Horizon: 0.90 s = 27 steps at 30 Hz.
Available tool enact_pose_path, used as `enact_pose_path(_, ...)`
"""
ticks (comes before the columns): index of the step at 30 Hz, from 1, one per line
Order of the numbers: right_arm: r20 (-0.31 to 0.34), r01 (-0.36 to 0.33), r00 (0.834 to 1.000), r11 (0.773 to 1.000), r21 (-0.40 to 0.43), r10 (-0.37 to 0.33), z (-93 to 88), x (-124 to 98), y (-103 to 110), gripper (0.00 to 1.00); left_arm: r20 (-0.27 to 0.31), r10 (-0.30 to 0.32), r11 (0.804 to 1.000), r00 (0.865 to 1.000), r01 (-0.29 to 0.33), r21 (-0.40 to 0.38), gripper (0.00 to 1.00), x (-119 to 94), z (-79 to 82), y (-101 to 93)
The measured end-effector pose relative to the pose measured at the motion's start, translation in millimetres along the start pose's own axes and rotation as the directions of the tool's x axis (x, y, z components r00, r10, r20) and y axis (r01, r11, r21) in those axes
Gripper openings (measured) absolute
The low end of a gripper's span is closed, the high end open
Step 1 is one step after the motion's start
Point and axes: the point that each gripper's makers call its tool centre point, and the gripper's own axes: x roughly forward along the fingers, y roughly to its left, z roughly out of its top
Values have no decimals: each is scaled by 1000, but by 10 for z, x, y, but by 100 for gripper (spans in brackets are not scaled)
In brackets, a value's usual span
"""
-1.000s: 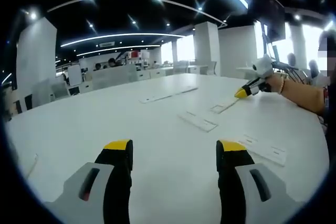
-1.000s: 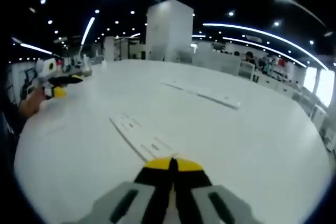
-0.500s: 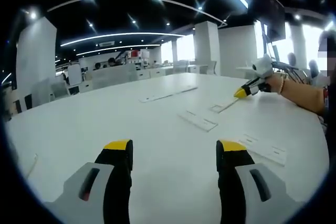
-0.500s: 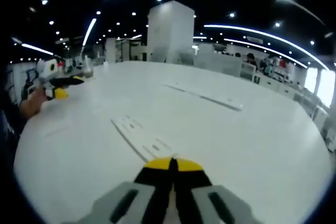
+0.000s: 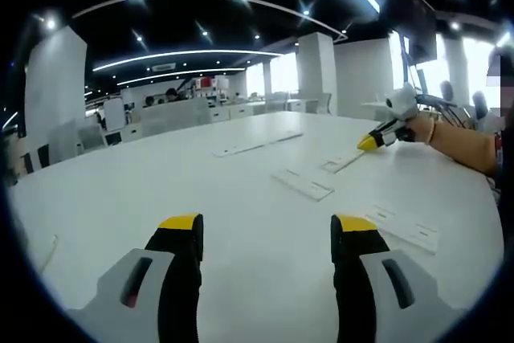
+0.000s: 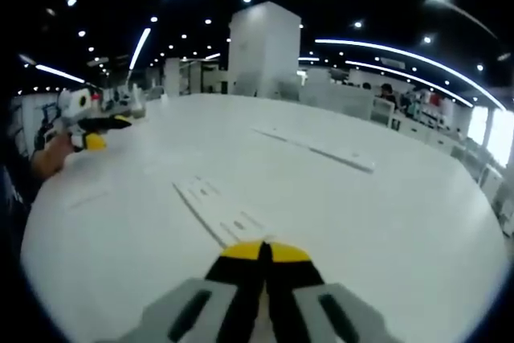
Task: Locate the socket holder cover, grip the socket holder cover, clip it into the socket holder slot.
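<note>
Several flat white plastic strips lie on the white table [image 5: 161,190]. In the left gripper view one strip [image 5: 302,185] lies ahead of centre, another [image 5: 403,228] lies to the right, and a third [image 5: 344,161] lies just under the right gripper [image 5: 370,142], which a hand holds. My left gripper [image 5: 267,226] stands open above bare table, nothing between its yellow tips. In the right gripper view my right gripper [image 6: 263,251] is shut, jaws pressed together, just short of a slotted white strip [image 6: 217,210]. A longer strip [image 6: 320,148] lies further off. The left gripper [image 6: 90,131] is at the left.
A long thin strip [image 5: 255,144] lies at the table's far side. A small white piece [image 5: 48,253] sits near the left edge. White pillars [image 6: 263,50], desks and people stand well behind the table. The person's forearm [image 5: 462,146] reaches in from the right.
The right gripper view has drifted very slightly, so the camera moved a little. Both grippers keep their states and the strips lie as before.
</note>
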Motion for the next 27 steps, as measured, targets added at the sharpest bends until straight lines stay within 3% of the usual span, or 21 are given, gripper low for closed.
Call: enact_pose_path(27, -25, 21, 999, 998, -60, -23, 45, 69, 38, 4, -1, 3, 1000, 1000, -3, 4, 64, -8, 0, 3)
